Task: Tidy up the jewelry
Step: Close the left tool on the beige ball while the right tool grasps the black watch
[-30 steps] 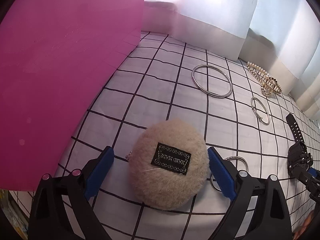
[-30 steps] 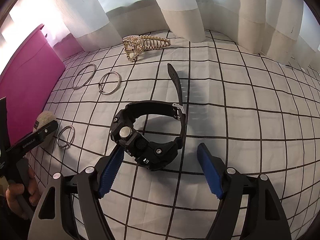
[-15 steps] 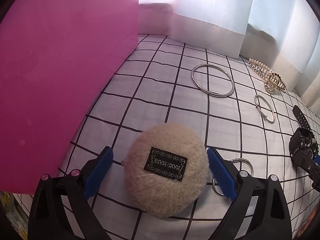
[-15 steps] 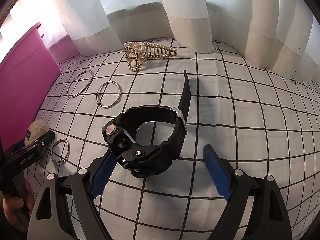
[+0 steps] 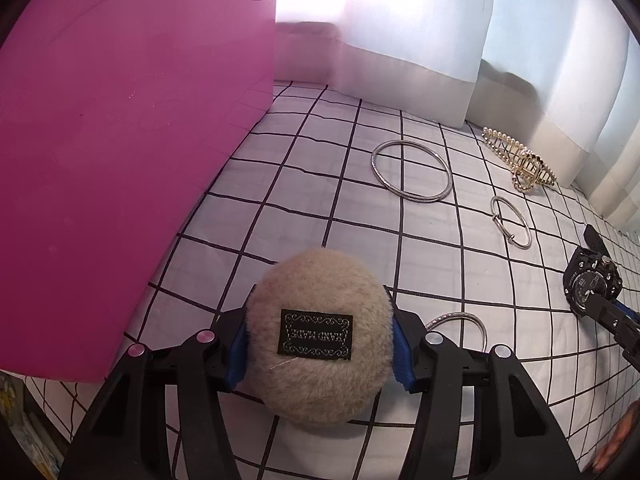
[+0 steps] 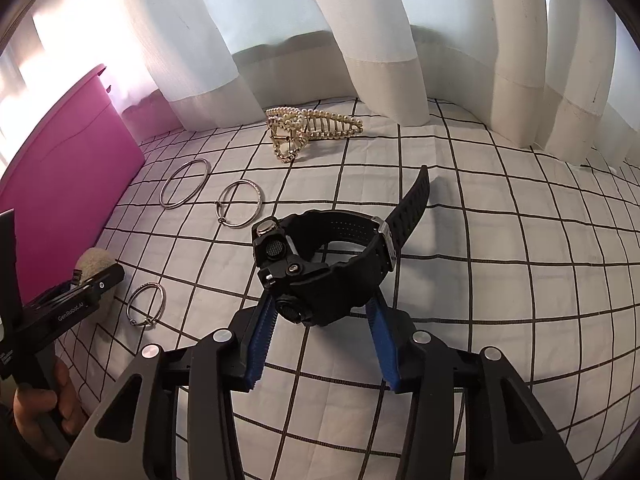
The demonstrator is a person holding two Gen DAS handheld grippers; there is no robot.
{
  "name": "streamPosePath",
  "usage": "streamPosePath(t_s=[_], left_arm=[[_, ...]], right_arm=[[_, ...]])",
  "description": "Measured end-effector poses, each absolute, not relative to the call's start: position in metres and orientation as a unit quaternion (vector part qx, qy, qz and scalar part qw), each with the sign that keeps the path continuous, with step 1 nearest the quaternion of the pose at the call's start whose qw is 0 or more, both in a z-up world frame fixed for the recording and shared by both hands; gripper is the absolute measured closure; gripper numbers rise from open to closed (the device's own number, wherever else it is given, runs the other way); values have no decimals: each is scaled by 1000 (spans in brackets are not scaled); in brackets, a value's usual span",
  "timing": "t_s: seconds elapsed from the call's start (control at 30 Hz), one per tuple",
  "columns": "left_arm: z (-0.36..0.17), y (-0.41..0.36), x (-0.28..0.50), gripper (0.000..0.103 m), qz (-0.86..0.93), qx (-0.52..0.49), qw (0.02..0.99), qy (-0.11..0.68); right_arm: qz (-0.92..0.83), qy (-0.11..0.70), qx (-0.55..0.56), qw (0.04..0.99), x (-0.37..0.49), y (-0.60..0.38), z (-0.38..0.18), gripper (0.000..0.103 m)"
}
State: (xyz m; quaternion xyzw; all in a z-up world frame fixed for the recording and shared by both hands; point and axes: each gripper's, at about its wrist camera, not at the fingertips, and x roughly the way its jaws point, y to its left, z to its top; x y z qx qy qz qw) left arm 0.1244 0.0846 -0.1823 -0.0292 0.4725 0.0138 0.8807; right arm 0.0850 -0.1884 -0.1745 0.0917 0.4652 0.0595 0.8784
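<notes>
Closest in, the left gripper (image 5: 320,344) has its blue pads pressed into both sides of the furry puff (image 5: 320,332), fingers nearly closed, the fluff bulging past them. The black label faces the camera, and the puff sits just off the checked cloth (image 5: 280,184) or barely brushing it; I can't tell which. Over on the other side, the right gripper (image 6: 320,320) has its pads drawn in against the case of the black watch (image 6: 324,264), narrow gap, watch tipped up on edge with its strap tail pointing away.

Both grips look set, so the job now is a clean lift. The puff is soft, so a steady squeeze should hold; the watch is heavier on the strap side and may swing, so a slow, level lift suits it best.

Just beside the puff lies a small silver ring (image 5: 460,326), touching nothing. Mind it on the way up. Farther out rest a large bangle (image 5: 412,176) and a smaller hoop (image 5: 512,222), apart from each other. Beyond them sits the pearl hair claw (image 6: 312,130), near the curtain (image 6: 380,40). On the left stands the pink box (image 5: 120,140), the likely home for both pieces.
</notes>
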Motion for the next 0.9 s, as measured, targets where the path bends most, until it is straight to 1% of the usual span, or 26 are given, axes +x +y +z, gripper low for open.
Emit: streamPosePath(t_s=[0.1, 0.13, 0.17, 0.57, 0.9], left_arm=[[-176, 83, 123, 49, 11, -31, 883, 467], [-174, 82, 123, 49, 10, -32, 885, 465], [-172, 81, 122, 49, 8, -32, 886, 463], [-156, 74, 117, 49, -2, -35, 892, 450], [-132, 66, 109, 49, -12, -33, 902, 430]], right_arm=[[65, 459, 98, 881, 82, -191, -171, 62], [68, 456, 101, 881, 82, -192, -170, 70], [69, 453, 102, 883, 80, -192, -169, 71], [73, 430, 93, 895, 74, -195, -149, 71], [75, 410, 78, 906, 71, -194, -124, 73]])
